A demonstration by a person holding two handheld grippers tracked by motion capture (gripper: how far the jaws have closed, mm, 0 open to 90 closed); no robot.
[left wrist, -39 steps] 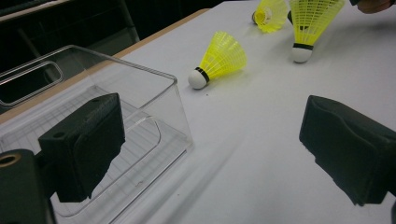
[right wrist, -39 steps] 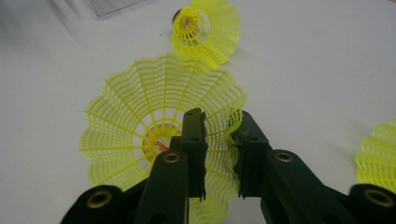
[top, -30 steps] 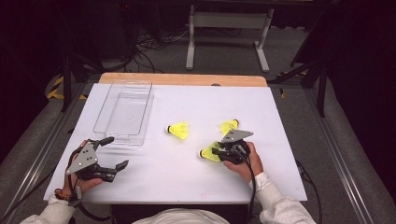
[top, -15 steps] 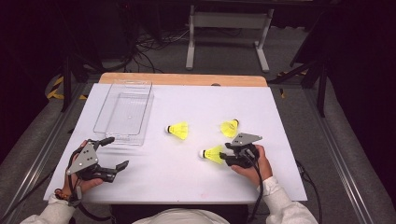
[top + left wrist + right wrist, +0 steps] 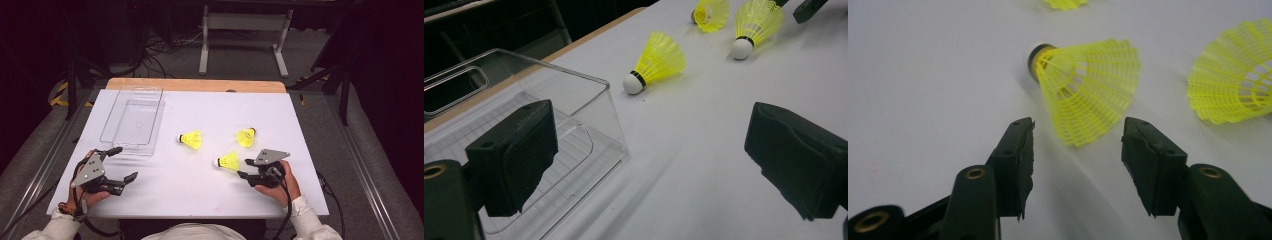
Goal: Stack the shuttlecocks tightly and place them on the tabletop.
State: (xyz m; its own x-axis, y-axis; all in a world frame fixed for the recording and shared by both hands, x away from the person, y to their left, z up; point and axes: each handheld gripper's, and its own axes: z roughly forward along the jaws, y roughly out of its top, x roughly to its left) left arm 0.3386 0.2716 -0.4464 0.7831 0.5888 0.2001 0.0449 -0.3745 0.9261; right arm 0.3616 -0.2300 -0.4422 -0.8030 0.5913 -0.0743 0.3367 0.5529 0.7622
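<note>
Right hand-held gripper [image 5: 243, 168] wide open beside a yellow shuttlecock [image 5: 228, 161] on the white tabletop [image 5: 300, 130], dark room beyond.

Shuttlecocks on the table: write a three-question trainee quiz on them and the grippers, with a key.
1. True or false: the right gripper is shut on a shuttlecock.
2. How many yellow shuttlecocks lie on the white table?
3. Which thing lies nearest the left gripper? A) clear plastic tray B) the nearest shuttlecock to the right gripper C) a red cup

Key: 1 false, its jaws stand open just short of the skirt; 2 three; 3 A.
</note>
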